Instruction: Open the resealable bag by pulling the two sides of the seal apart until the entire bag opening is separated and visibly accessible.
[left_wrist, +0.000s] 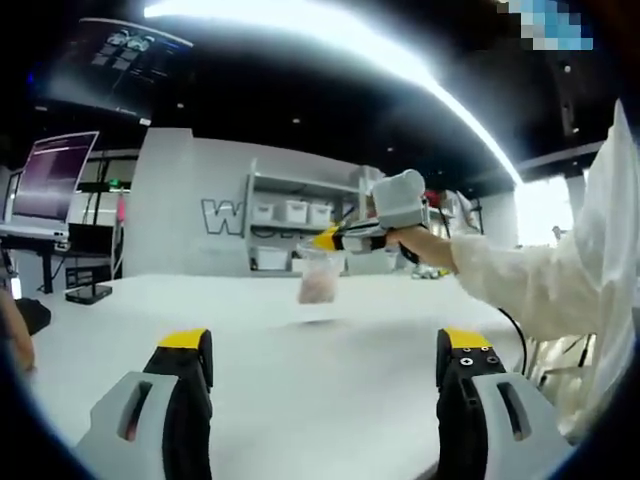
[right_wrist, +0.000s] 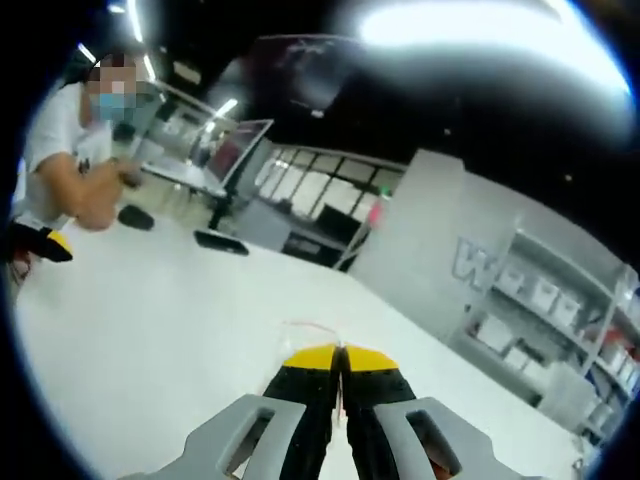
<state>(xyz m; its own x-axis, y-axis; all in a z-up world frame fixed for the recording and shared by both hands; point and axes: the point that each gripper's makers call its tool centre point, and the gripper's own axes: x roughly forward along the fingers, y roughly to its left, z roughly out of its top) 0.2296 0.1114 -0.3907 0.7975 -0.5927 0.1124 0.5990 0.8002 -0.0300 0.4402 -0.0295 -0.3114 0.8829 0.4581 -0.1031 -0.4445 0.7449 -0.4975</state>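
In the left gripper view, a clear resealable bag (left_wrist: 320, 279) with pinkish contents hangs above the white table (left_wrist: 300, 390). My right gripper (left_wrist: 335, 239) is shut on its top edge, held by a hand in a white sleeve. My left gripper (left_wrist: 325, 345) stands wide open in the foreground, with nothing between its yellow-tipped jaws, well short of the bag. In the right gripper view, my right gripper (right_wrist: 340, 358) has its yellow tips pressed together on a thin clear strip of the bag (right_wrist: 303, 327). The rest of the bag is hidden below the jaws.
The white table (right_wrist: 150, 340) stretches wide under both grippers. A person (right_wrist: 70, 160) sits at its far left end, near a dark mouse (right_wrist: 135, 217) and a flat black device (right_wrist: 222, 241). Behind stand monitors (left_wrist: 55, 175) and a shelf of white bins (left_wrist: 290, 212).
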